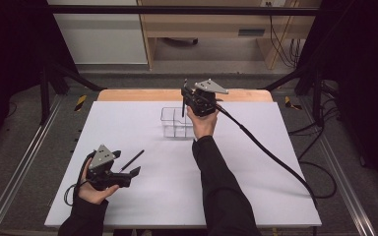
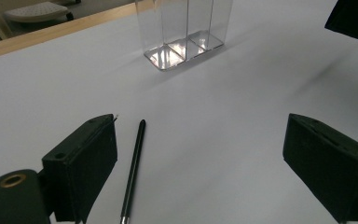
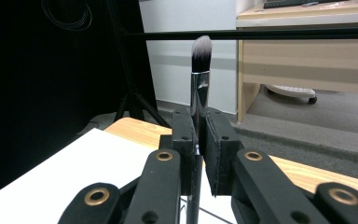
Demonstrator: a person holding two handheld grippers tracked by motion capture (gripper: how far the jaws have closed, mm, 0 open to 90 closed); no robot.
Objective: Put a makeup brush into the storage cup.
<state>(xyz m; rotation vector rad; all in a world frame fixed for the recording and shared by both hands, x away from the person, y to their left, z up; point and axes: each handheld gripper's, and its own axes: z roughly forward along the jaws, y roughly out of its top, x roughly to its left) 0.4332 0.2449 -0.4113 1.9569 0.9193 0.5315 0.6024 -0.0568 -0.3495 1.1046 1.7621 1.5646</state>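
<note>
My right gripper (image 1: 185, 94) hovers over a clear plastic organizer (image 1: 174, 123) with several compartments at the far middle of the white tabletop. It is shut on a makeup brush (image 1: 183, 107) held upright. In the right gripper view the brush (image 3: 200, 70) stands bristles-up between the pads of that gripper (image 3: 200, 128). My left gripper (image 1: 126, 162) rests low near the front left, open. A thin black pencil (image 1: 132, 161) lies on the table between its jaws, close to the left jaw, untouched. In the left gripper view the pencil (image 2: 134, 170) lies inside the open left gripper (image 2: 203, 140), with the organizer (image 2: 184, 32) farther ahead.
The white tabletop (image 1: 256, 162) has a wooden strip (image 1: 128, 95) along its far edge. A black cable (image 1: 270, 152) trails from the right gripper across the right side. A black frame bar (image 1: 177, 10) and a wooden desk (image 1: 216, 24) stand beyond the table.
</note>
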